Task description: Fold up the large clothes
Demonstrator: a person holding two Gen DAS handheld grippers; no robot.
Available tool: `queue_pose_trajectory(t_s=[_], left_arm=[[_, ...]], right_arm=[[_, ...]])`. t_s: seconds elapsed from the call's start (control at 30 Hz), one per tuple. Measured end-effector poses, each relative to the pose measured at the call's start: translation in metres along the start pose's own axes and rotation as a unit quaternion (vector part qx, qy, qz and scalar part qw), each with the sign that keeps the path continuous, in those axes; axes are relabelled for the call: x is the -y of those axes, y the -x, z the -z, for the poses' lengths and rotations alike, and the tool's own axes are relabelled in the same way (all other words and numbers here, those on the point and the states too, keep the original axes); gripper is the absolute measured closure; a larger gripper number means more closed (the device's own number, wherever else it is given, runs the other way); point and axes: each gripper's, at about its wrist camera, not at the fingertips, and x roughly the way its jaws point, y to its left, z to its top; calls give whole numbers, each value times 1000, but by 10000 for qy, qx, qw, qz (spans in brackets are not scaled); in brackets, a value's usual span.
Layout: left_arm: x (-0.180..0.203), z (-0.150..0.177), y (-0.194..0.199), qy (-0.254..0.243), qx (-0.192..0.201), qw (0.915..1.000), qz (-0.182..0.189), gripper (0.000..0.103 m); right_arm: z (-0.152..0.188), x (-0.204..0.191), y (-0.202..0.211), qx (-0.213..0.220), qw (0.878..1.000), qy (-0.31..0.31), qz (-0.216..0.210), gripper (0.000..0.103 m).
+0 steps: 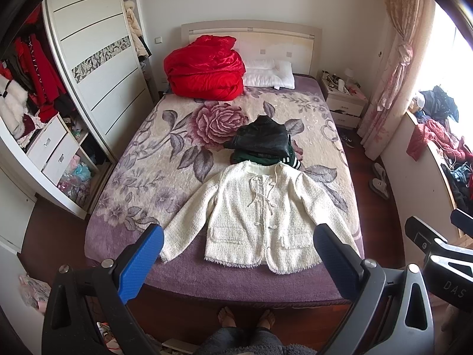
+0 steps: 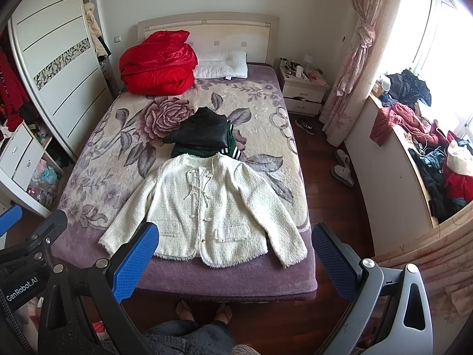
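Observation:
A cream tweed jacket (image 1: 260,216) lies flat, front up, sleeves spread, at the near end of the bed (image 1: 147,153); it also shows in the right wrist view (image 2: 207,213). Behind it sits a folded pile, a black garment (image 1: 261,137) on a green one (image 2: 204,151). My left gripper (image 1: 238,257) is open and empty, held high above the bed's near edge. My right gripper (image 2: 235,254) is open and empty, beside it at the same height; its body shows at the right of the left wrist view (image 1: 434,245).
A red quilt (image 1: 204,68) and a white pillow (image 1: 269,74) lie at the headboard. An open wardrobe (image 1: 44,118) stands left, a nightstand (image 1: 343,100) back right. A sill heaped with clothes (image 2: 428,148) runs along the right. Slippers (image 2: 343,168) lie on the floor.

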Motion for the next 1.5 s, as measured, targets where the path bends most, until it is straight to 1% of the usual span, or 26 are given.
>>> queue_pose_trajectory(t_s=[0.2,0.23,0.27,0.37,0.4,0.43,0.47,0.6,0.67,0.8,0.83,1.2,1.4,1.43,1.47,1.5], left_arm=[[-2,2,2,-20,9,10000,-11,0],[-2,1,2,-20,8,10000,-17,0],[-3,3,1,-6,8,10000,-6,0],[-3,2,3,5,11,10000,-5,0],[-2,1,4,10,12,10000,3,0],[-2,1,4,18,14,10000,1,0],[-1,0,4,21,17,10000,-2,0],[-4,4,1,-13,19,10000,-9,0],[-5,6,1,-8,12,10000,-3,0],[-9,7,2,5,7,10000,-9,0],[-9,7,2,9,8,10000,-9,0],[-12,4,2,8,36,10000,30,0],[-15,-11,-10,-45,38,10000,56,0],[-16,-14,-16,-110,84,9999,13,0],[-16,-15,-24,-174,110,9998,-49,0],[-18,-19,-37,-206,165,9996,-113,0]], right_arm=[[3,1,-1,16,10000,7,1,0],[-2,-1,3,20,10000,-4,-7,0],[2,-10,2,29,10000,6,-16,0],[-4,-14,8,36,10000,19,-20,0],[1,-11,4,32,10000,20,-17,0],[-5,-14,8,33,10000,27,-20,0],[3,-11,3,33,10000,17,-18,0],[0,-13,7,26,10000,16,-28,0],[5,-14,8,31,10000,31,-18,0],[1,-20,11,27,10000,36,-12,0],[6,-16,7,33,10000,28,-23,0],[5,-20,9,31,10000,22,3,0],[7,-14,-2,-27,9999,-75,-61,0],[6,-12,-8,-73,9999,-136,-67,0],[8,-3,-26,-137,9996,-236,-105,0],[8,0,-34,-176,9991,-346,-161,0]])
